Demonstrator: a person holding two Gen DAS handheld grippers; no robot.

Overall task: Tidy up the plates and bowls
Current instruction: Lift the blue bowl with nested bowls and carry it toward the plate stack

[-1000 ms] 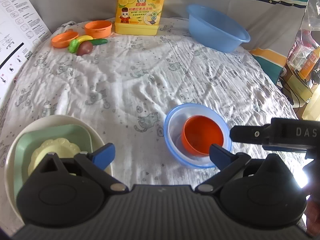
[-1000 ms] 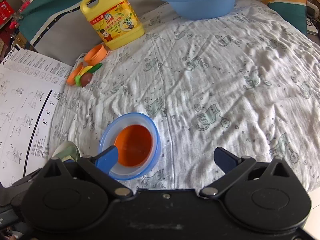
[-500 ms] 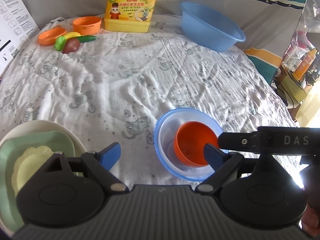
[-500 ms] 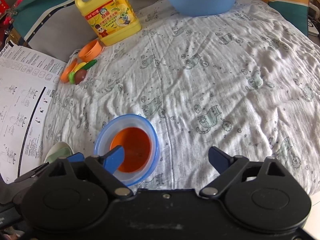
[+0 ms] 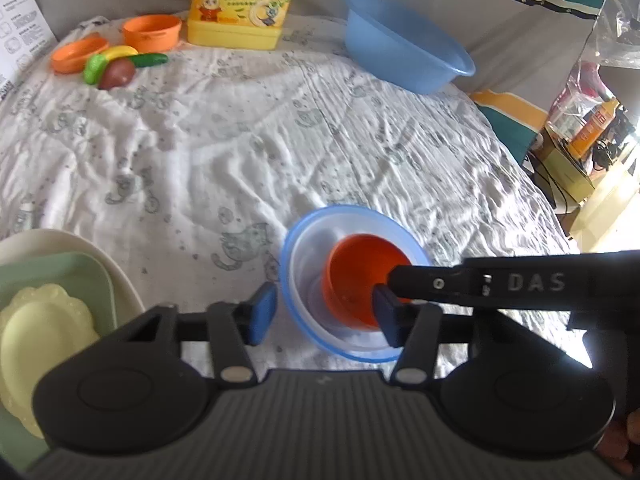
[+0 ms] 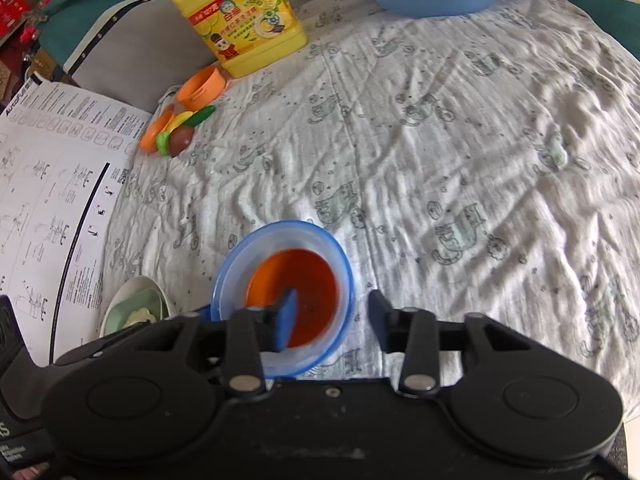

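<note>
Wrinkled cloth [image 5: 248, 152] w/ orange bowl [image 5: 360, 284] nested in blue-rimmed bowl [image 5: 304, 236].

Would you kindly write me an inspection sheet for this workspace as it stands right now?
Surface: wrinkled printed cloth.
Job's things: orange bowl nested in clear blue-rimmed bowl; yellow plate on green plate on white plate.
Clutter: detergent jug, blue basin, toy food, two small orange dishes, instruction sheet.
Grippers: left gripper open, straddling the bowls' near-left rim; right gripper open over the bowls' right side.
Cables: dark ones beside the yellow box.
Surroundings: plastic bags, teal fabric.
</note>
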